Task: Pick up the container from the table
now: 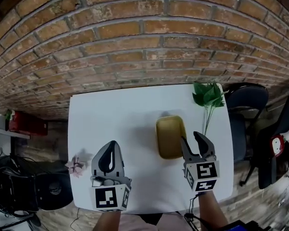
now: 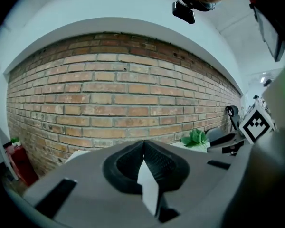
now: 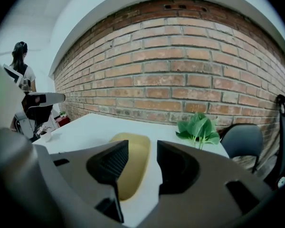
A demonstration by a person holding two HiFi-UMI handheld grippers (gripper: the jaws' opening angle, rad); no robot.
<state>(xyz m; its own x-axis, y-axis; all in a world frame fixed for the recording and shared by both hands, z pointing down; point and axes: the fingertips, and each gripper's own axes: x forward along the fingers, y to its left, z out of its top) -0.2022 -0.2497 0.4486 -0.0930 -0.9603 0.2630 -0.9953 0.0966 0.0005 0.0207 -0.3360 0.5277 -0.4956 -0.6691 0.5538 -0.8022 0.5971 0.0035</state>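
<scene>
Right gripper [image 3: 142,152]: jaws apart, nothing between pads. Yellow container [image 3: 132,170] lies flat on white table [image 1: 115,109], just ahead of right gripper. Sits mostly in front of its left jaw, partly visible through gap, not touching either jaw.

Left gripper [image 2: 143,151]: jaws closed tip to tip, nothing held. Yellow container well off to its right.

Green plant [image 1: 208,94] further ahead of right gripper, at table's far right corner. Small pink item [image 1: 77,167] just left of left gripper, at table edge.
</scene>
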